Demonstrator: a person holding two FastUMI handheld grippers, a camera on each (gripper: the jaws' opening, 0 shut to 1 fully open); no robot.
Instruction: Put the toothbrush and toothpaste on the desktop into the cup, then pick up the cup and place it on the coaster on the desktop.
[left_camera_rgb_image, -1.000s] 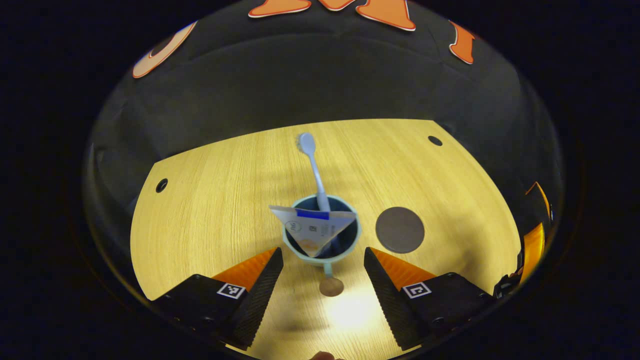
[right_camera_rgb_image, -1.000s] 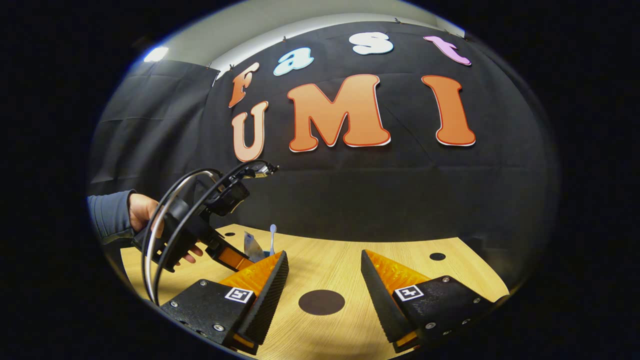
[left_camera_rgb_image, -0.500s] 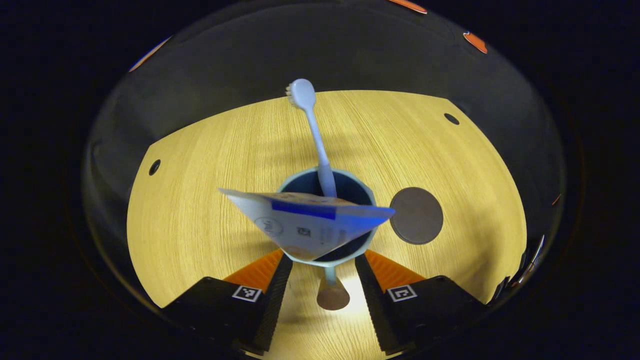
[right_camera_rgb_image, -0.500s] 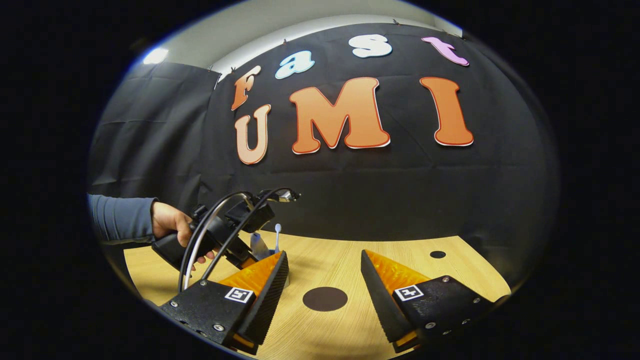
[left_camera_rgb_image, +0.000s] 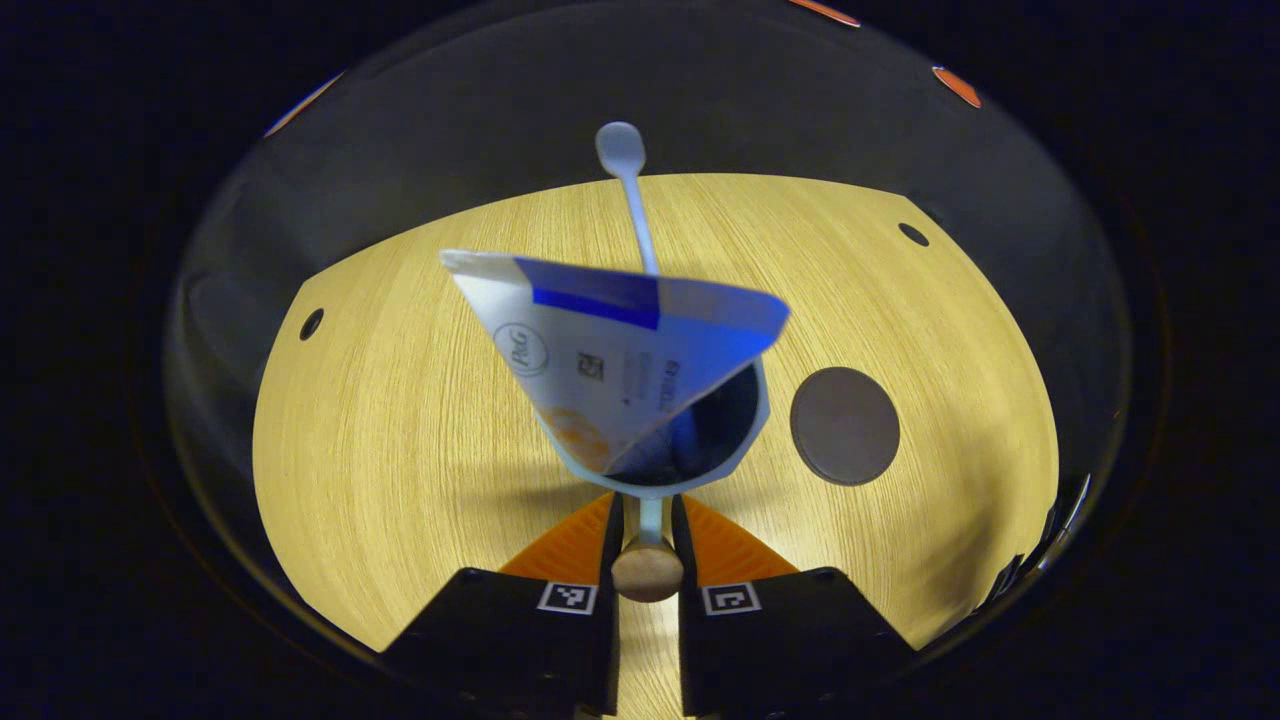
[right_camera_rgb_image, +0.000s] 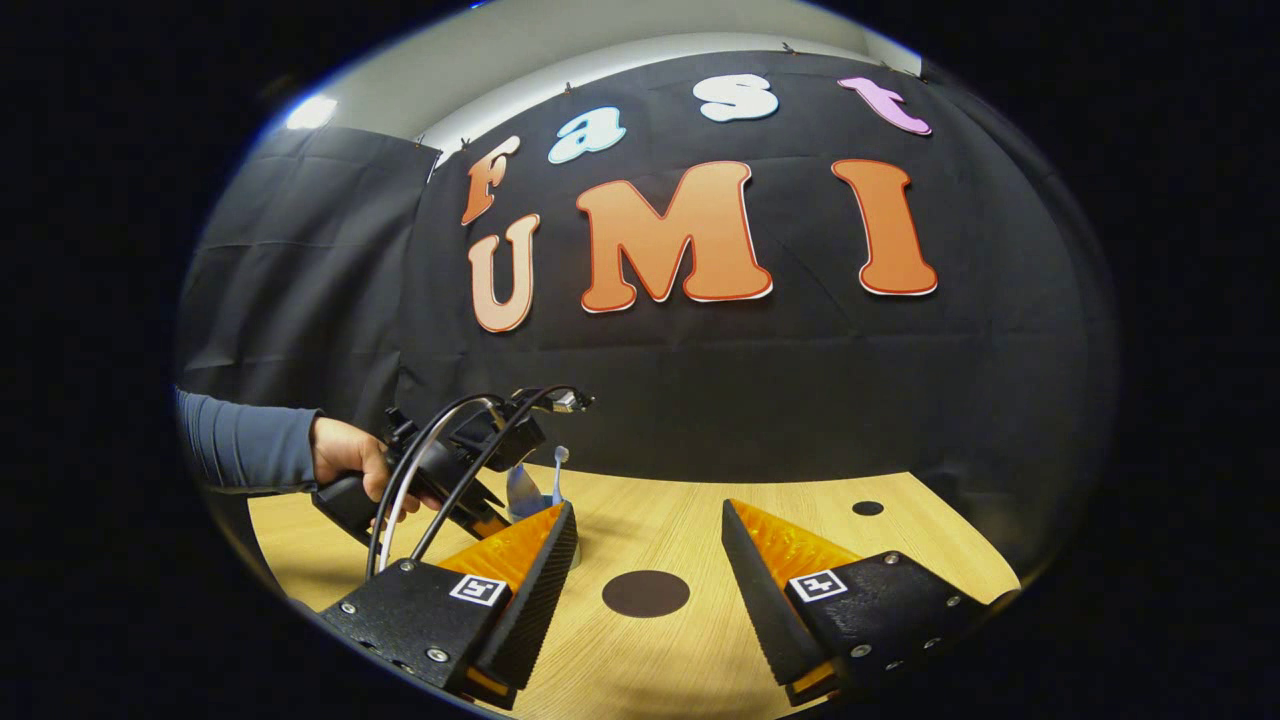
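A pale blue cup (left_camera_rgb_image: 752, 432) holds the white and blue toothpaste tube (left_camera_rgb_image: 610, 365) and the pale toothbrush (left_camera_rgb_image: 621, 152), whose head sticks up behind the tube. My left gripper (left_camera_rgb_image: 648, 506) is shut on the cup's thin handle, just ahead of the handle's wooden knob (left_camera_rgb_image: 648, 572). The dark round coaster (left_camera_rgb_image: 845, 426) lies on the wooden desktop (left_camera_rgb_image: 400, 420), right of the cup. In the right gripper view, my right gripper (right_camera_rgb_image: 648, 508) hangs open over the desktop with the coaster (right_camera_rgb_image: 645, 592) between its fingers. The toothbrush (right_camera_rgb_image: 560, 462) and tube (right_camera_rgb_image: 521, 490) show behind its left finger.
A hand (right_camera_rgb_image: 345, 462) in a blue-grey sleeve holds the left gripper (right_camera_rgb_image: 455, 470) with its looping cables at the desk's left side. Small dark holes (left_camera_rgb_image: 913, 234) mark the desktop near its far corners. The black cloth wall stands behind the desk.
My left gripper has moved in on the cup and shut on its handle; the cup and tube now look closer. My right gripper has hardly moved.
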